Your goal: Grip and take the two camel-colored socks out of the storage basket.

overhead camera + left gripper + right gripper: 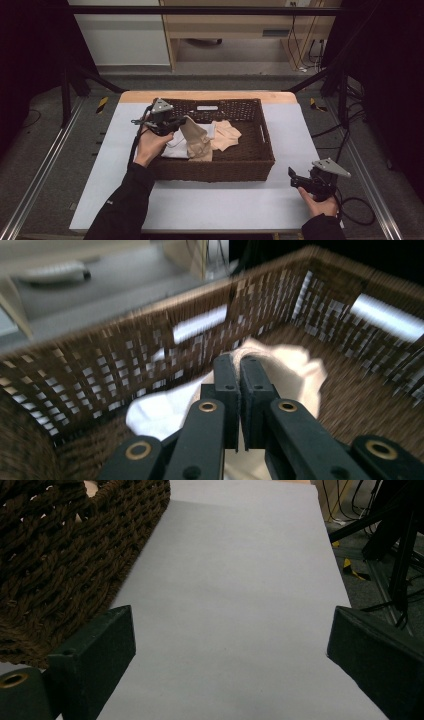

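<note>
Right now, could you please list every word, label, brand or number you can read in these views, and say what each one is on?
None can be read.
Small pale mark on the person's left sleeve: too small to read.
Woven basket, cloths and white table cover: no lettering visible.

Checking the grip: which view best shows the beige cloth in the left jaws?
The left gripper view: the left gripper is shut on the beige cloth, close up. The high view shows that cloth hanging small over the basket; the right gripper view gives nothing clear of it.
</note>
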{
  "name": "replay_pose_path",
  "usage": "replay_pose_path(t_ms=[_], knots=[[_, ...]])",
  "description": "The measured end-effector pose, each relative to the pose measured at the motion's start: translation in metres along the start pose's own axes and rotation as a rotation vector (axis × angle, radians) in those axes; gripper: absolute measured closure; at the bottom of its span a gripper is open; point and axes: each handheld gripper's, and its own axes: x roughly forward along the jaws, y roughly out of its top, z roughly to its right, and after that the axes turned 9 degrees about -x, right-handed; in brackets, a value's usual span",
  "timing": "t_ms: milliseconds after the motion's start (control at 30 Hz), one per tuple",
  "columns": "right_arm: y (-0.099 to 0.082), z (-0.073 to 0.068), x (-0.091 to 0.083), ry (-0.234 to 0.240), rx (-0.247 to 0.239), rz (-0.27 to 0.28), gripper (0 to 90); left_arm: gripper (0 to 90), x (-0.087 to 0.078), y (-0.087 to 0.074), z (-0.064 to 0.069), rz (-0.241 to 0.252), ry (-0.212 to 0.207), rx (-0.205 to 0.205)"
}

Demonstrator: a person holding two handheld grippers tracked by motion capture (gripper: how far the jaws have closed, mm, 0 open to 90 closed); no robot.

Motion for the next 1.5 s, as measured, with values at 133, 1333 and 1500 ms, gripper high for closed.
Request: replay_pose_path(t_ms=[133,1333,1500], knots=[[0.000,0.000,0.000,0.000,0.000,-0.002,5.5,86.9,-0.020,0.004,0.003,0.070,-0.044,-0.028],[0.000,0.001,-0.003,-0.012,0.013,0.014,5.5,87.0,-0.140,0.014,0.070,0.388,-0.178,0.030],[0.000,0.001,-0.004,-0.011,0.010,0.015,5.6,86.9,-0.146,0.000,0.075,0.368,-0.189,0.037]])
